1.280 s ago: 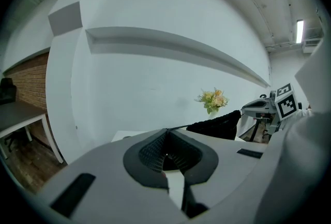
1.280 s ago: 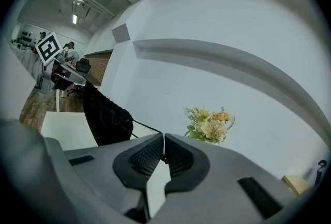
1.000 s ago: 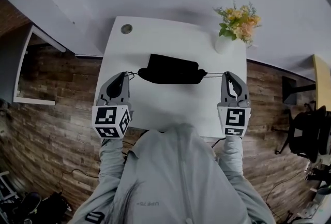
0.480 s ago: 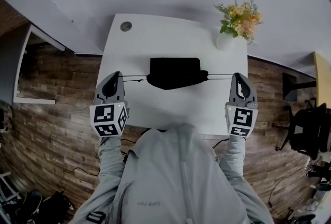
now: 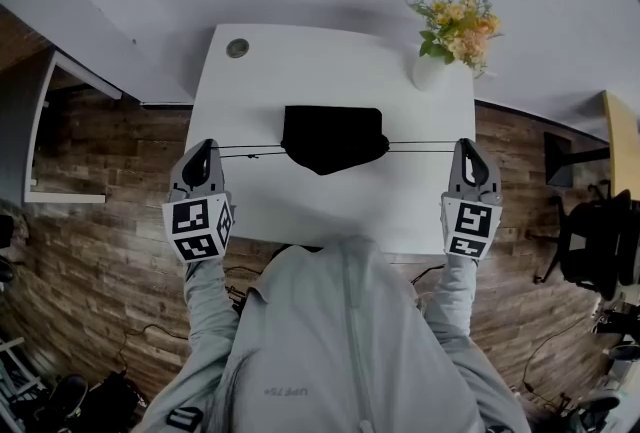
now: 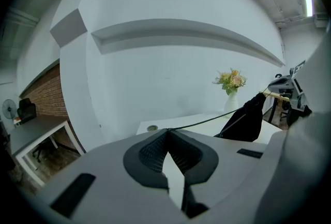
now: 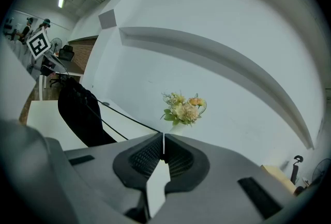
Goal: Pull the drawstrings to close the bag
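Lying near the middle of the white table (image 5: pixel 300 71), the black drawstring bag (image 5: pixel 333 137) narrows to a point on the side nearest the person, and a thin cord runs out from each side of it. The left gripper (image 5: pixel 205 149) hangs over the table's left edge, its jaws pressed together on the left drawstring (image 5: pixel 250 152), which enters right at their tips. The right gripper (image 5: pixel 467 147) sits over the right edge, its jaws likewise pinching the right drawstring (image 5: pixel 420 143). Both cords stretch taut and nearly straight between bag and jaws. A white vase of yellow and orange flowers (image 5: pixel 452 31) stands at the far right corner, and a round grommet (image 5: pixel 237 48) sits in the tabletop at the far left corner.
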Tool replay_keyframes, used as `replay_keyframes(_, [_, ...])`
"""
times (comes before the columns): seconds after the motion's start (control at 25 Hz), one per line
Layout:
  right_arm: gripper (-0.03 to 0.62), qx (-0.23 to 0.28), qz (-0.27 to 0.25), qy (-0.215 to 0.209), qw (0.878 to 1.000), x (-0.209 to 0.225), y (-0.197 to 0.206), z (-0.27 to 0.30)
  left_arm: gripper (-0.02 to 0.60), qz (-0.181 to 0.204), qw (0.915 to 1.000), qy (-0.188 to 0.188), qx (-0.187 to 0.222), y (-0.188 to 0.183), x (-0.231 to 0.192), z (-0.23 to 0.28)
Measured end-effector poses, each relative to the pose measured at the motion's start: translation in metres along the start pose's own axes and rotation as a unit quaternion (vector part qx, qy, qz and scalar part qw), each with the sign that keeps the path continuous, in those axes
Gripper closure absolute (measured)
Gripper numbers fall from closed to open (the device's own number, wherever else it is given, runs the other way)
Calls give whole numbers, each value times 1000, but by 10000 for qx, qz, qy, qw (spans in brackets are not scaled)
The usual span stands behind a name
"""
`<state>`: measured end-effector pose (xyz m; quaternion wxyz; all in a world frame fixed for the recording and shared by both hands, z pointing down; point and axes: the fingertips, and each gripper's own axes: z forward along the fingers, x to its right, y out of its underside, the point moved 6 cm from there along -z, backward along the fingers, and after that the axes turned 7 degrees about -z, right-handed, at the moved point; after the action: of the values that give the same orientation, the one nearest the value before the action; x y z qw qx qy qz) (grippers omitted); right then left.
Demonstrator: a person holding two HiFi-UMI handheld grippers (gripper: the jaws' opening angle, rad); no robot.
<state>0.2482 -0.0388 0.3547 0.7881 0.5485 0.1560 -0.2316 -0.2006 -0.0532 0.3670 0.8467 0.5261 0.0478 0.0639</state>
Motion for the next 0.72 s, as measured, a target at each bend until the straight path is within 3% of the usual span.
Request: replay_keyframes(0.72, [565,-272,27,216,9994,24,32,-11,555,188,9990,-198,-350,30,-20,-4])
